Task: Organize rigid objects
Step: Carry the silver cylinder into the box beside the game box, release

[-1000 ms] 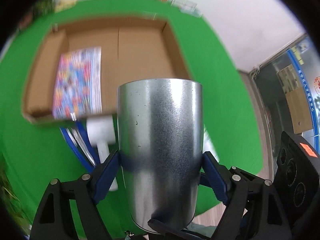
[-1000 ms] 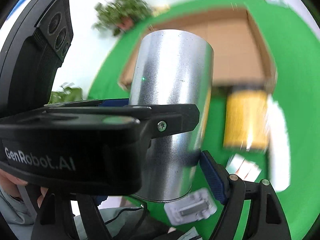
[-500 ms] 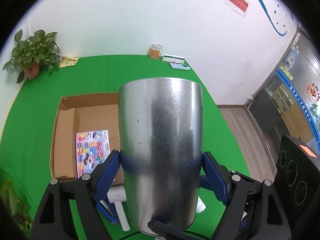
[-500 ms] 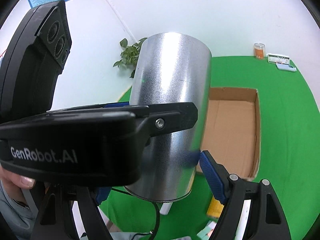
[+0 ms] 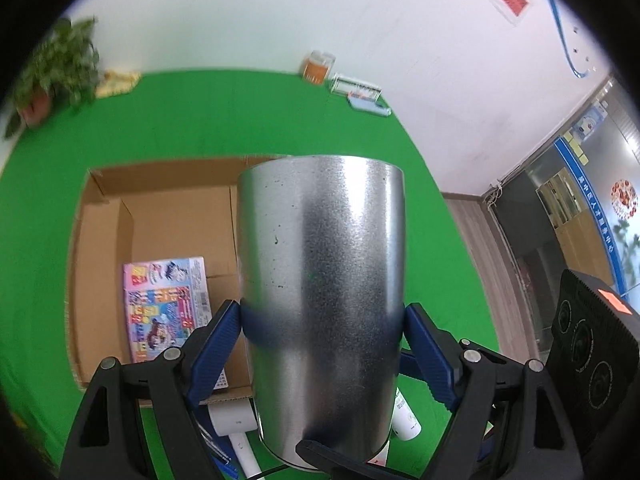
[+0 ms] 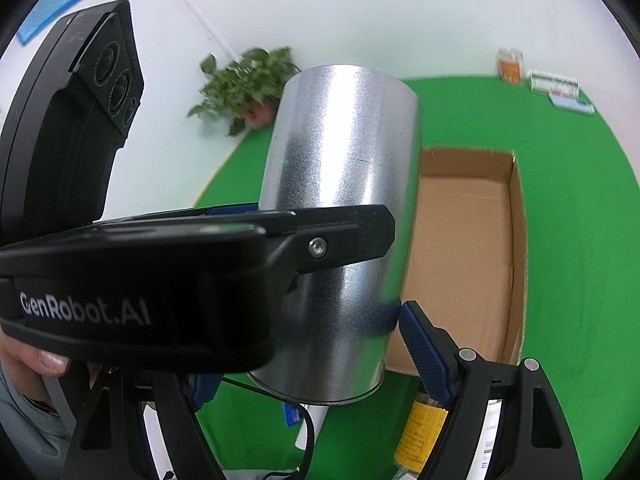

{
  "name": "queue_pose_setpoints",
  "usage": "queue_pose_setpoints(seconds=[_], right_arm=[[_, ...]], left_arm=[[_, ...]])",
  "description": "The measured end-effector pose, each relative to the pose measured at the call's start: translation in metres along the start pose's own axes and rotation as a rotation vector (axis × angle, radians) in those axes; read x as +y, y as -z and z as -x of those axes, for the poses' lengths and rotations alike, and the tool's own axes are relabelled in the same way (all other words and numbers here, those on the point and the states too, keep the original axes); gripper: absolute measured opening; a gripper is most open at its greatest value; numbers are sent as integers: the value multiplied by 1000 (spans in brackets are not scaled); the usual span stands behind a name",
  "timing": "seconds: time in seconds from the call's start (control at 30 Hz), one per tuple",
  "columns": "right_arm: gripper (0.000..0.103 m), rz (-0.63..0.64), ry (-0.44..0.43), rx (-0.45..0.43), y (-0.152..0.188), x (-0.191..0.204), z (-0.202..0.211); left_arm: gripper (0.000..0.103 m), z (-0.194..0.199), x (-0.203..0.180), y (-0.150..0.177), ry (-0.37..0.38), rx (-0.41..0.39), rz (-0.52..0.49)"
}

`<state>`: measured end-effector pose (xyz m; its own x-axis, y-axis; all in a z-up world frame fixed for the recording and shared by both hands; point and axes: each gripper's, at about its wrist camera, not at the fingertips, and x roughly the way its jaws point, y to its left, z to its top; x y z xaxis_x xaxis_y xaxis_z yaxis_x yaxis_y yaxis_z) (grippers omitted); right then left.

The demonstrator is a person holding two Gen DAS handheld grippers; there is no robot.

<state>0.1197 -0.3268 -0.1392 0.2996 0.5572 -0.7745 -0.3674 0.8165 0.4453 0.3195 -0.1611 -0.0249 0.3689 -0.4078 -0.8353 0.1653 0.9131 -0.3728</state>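
Metal cylinder [image 5: 320, 296] held up in air above green surface [image 5: 192, 120], pinched by left tool [image 5: 320, 332] and right tool [image 6: 304, 344] both. Cardboard box [image 5: 100, 240] behind, colourful booklet [image 5: 168, 304] inside.

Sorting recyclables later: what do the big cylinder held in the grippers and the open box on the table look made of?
Cylinder: apparently galvanized sheet metal, shiny with a speckled, spangled sheen. Box: plain brown corrugated cardboard, matte, with folded flaps and creases.
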Motion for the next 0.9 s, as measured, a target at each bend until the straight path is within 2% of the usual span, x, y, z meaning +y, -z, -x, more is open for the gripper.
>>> queue_pose_setpoints(seconds=[0.1,0.27,0.4,0.47,0.57,0.67,0.8,0.9], right_arm=[[78,-14,10,55,-7,-14,-30],[78,-53,9,152,-9,-36,-79],[78,-69,20,219,-2,-51,-119],[78,-88,9,294,8,-55,-139],[78,-110,4,334,19,-54,-154],[78,-138,9,354,29,-57,-172],[78,-179,71,371,26,-62,-193],[79,-196,54,384,23,-65,-207]], left_arm=[[82,-30,25,-4,44,57,58],[82,-74,54,1,73,131,121],[82,-105,76,10,96,199,168],[82,-116,83,16,95,233,181],[82,-134,97,30,92,280,207],[82,-142,107,38,103,292,240],[80,-151,114,47,131,369,301],[80,-149,118,55,120,380,294]])
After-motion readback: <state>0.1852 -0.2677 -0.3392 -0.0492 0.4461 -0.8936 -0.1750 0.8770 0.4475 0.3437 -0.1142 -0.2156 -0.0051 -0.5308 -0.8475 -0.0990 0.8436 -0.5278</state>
